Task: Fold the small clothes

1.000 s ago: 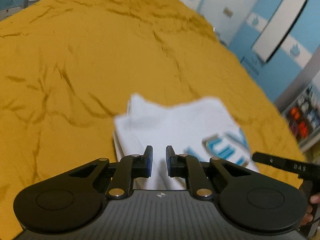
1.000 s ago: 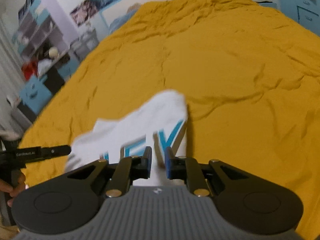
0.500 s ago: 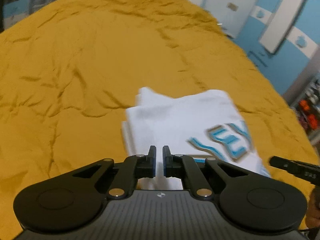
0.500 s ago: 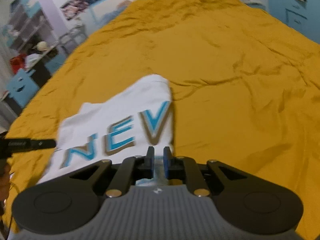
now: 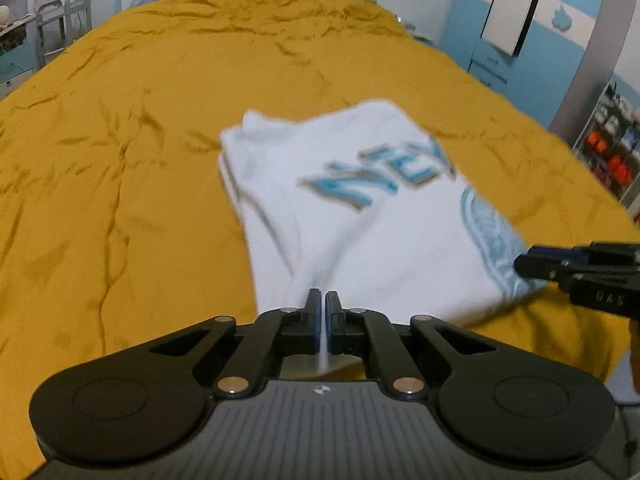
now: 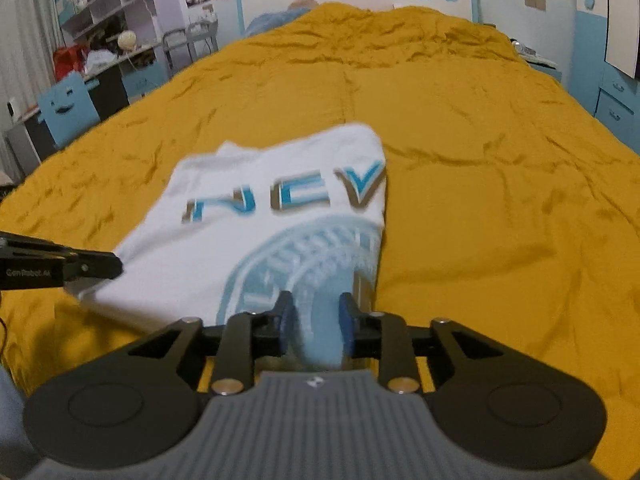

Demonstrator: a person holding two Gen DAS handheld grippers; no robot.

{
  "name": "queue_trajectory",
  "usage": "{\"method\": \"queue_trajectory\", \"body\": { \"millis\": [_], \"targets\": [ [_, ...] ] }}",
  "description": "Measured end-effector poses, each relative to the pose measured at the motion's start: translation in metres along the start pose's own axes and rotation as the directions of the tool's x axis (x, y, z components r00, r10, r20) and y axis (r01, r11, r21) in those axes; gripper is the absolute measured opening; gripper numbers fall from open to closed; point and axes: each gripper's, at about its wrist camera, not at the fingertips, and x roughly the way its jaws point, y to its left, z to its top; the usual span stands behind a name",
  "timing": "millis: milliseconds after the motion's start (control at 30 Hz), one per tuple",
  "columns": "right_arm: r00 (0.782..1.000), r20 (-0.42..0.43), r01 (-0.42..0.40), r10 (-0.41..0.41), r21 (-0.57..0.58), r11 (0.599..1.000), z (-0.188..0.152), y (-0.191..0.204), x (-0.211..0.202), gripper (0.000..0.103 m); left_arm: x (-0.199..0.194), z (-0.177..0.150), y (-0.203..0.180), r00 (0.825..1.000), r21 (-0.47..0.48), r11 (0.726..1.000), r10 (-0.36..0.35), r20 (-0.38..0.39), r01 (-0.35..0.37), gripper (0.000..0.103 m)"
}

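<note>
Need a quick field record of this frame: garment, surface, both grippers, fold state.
garment: white T-shirt, blue lettering and round print, partly folded
surface: mustard bedspread
left gripper: shut, pinching the shirt's near edge
right gripper: jaws just opened wider; shirt hem between the pads, contact unclear
fold state: near edge lifted off the bedspread by both grippers, far part resting on it
</note>
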Motion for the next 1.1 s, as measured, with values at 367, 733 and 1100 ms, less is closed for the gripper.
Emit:
{"method": "queue_trajectory", "body": {
  "millis": [367,733,1100],
  "targets": [
    [0.998,-0.059,-0.013,0.014,0.010,1.000,-0.043,-0.014,0.031,0.028,0.022,-0.025,0.011,1.000,-0.009,1.000,-0.028,-0.015,0.027,0.006],
    [0.994,-0.110,-0.004,-0.001,-0.047,0.999,-0.009,-0.003,0.017,0.049,-0.017,-0.002,-0.002,0.997,0.041,0.998,-0.043,0.064,0.041,0.030],
    [0.984,0.178,-0.007,0.020,-0.078,0.997,0.040,0.023,-0.063,0.082,-0.093,0.035,-0.033,0.909,0.094,0.988,0.073,0.411,-0.122,0.093]
  ]
}}
